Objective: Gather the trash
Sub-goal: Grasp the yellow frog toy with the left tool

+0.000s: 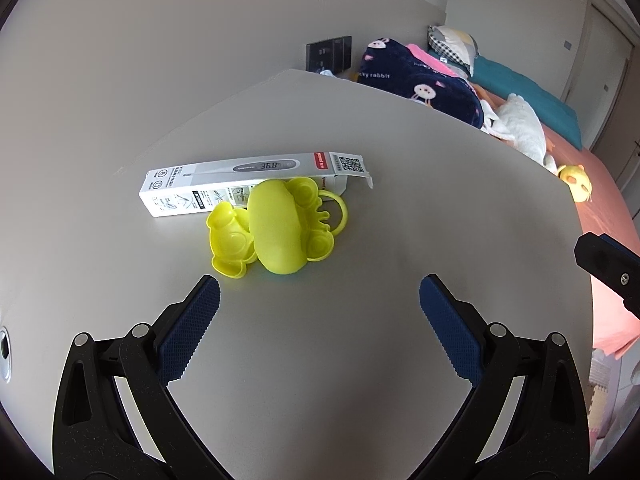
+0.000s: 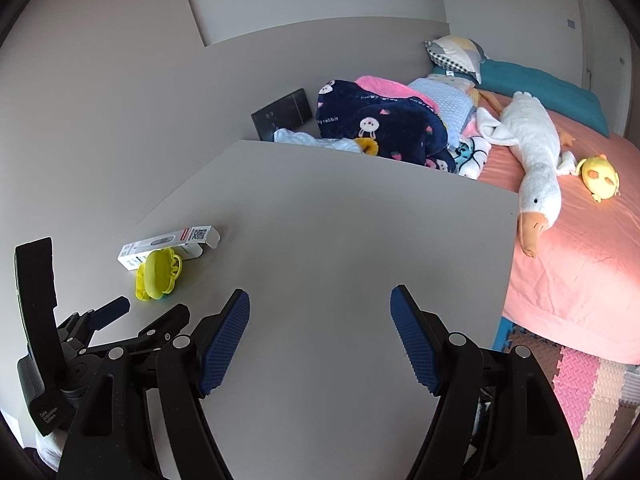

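A wide pale grey table top (image 2: 340, 220) fills both wrist views; beyond its far edge, at about two o'clock, lies a bed with a salmon-pink cover (image 2: 580, 264), heaped with a navy fleece blanket printed with rabbits (image 2: 380, 124) and a long white plush goose (image 2: 528, 148); a small yellow plush toy (image 2: 600, 178) sits beside the goose. The left gripper (image 1: 319, 300), black with blue ridged pads, hangs just above the table with its jaws spread wide and nothing between them; the right gripper (image 2: 320, 328), of the same build, also stands wide apart and empty over bare table. In the left view, at twelve o'clock from the left gripper, a long white cardboard thermometer box (image 1: 256, 182) lies flat, its end flap ajar at the three o'clock end; touching its near side rests a bright yellow plastic toy with round cups and a ring (image 1: 276, 232), close ahead of the blue pads. From the right gripper both things lie at about ten o'clock.
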The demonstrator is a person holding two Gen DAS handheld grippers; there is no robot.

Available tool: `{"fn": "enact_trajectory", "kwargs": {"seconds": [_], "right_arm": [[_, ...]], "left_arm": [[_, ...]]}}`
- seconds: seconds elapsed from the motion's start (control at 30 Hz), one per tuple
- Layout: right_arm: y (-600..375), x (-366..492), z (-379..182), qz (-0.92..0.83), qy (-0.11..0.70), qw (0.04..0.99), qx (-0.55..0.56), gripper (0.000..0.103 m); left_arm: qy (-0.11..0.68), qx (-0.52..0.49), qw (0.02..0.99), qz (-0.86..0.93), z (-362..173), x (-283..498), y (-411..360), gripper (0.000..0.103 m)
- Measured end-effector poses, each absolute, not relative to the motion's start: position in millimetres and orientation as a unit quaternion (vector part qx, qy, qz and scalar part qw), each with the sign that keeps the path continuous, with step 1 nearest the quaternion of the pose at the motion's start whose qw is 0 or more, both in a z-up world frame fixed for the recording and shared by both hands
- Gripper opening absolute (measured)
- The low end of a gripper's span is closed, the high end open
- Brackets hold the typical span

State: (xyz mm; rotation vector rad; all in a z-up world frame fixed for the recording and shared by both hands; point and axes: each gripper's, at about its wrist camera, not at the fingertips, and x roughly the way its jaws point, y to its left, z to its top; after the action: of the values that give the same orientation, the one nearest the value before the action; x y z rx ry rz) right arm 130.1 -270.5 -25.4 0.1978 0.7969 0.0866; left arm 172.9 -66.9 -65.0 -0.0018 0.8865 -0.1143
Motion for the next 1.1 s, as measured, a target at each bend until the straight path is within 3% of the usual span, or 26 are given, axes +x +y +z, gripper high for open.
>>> {"fn": "enact_trajectory", "kwargs": {"seconds": [0.53,0.57,0.63,1.1], "right_arm": [[-248.9,164.4,-29.3,0.061,0.394,0.914,0.078,0.074],[-246.7,165.4,-29.2,0.062,0.394,0.914,0.077,0.073],[-242.5,168.0,-28.7,0.065,0.394,0.914,0.075,0.074],[-185.9,178.4,-28.1,0.112,0.403,0.908,0.021,0.074]], "left_arm": [[0.438,0.005,0.898,-0.032,-71.9,214.7,-51.0,0.097],[0.44,0.006,0.898,-0.028,-72.1,215.7,-50.0,0.096],[0.444,0.006,0.895,-0.028,-73.7,217.6,-47.1,0.08],[0.431,0.001,0.902,-0.004,-61.9,196.2,-11.3,0.079]]}}
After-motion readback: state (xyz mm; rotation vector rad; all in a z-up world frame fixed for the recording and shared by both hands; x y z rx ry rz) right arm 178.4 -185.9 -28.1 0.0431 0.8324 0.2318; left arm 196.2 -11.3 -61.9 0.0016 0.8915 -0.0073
